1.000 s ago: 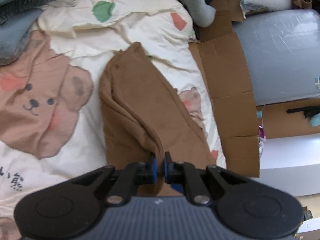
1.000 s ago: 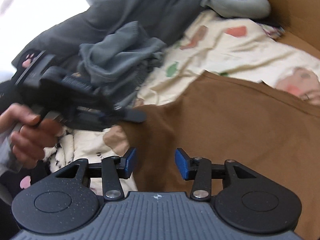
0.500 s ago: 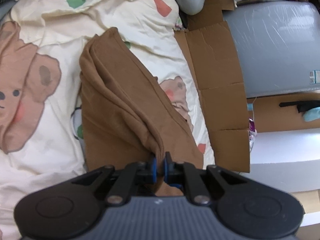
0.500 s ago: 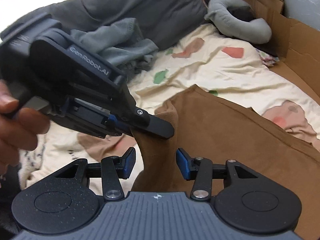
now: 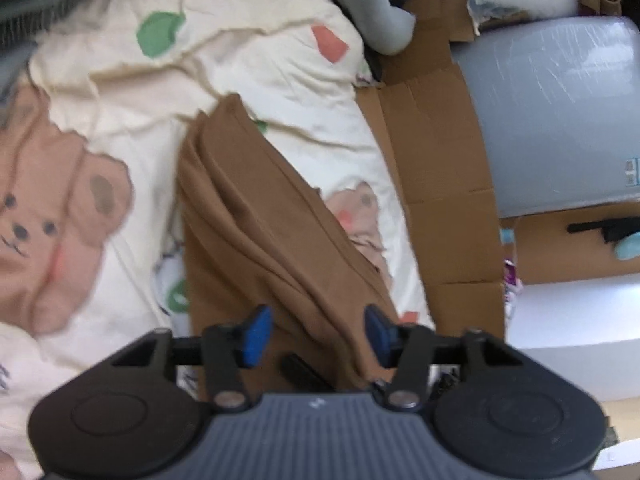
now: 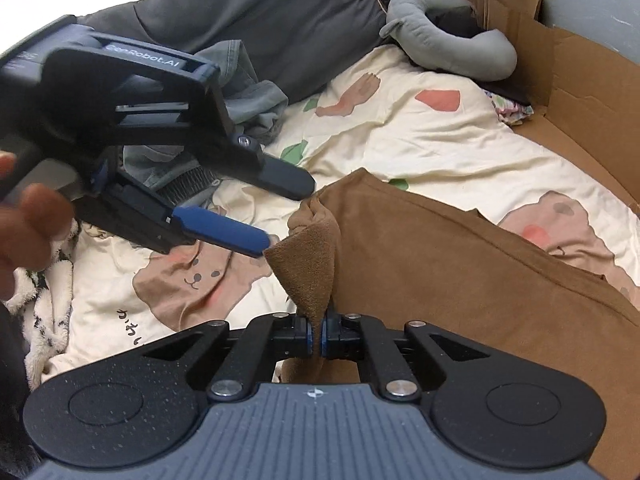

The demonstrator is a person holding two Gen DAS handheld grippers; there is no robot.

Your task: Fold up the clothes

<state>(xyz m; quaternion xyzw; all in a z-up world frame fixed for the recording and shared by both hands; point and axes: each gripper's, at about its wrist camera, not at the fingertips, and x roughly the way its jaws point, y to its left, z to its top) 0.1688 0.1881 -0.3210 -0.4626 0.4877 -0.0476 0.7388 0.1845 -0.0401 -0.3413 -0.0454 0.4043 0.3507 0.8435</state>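
2 claws work over 1 brown garment spread on the bear-print bedsheet. The right claw is clamped on a raised corner of the cloth, pinched between its blue pads. The left claw is opening, its pads apart and off the fabric (the garment lies below them). Cardboard lines the bed's edge.

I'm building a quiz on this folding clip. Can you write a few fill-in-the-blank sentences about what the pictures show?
1. The right gripper is shut on a corner of the ____ garment.
2. The left gripper has jaws that are ____.
3. The bedsheet is printed with cartoon ____.
4. The grey plush toy lies beside flattened ____.

Answers: brown; opening; bears; cardboard
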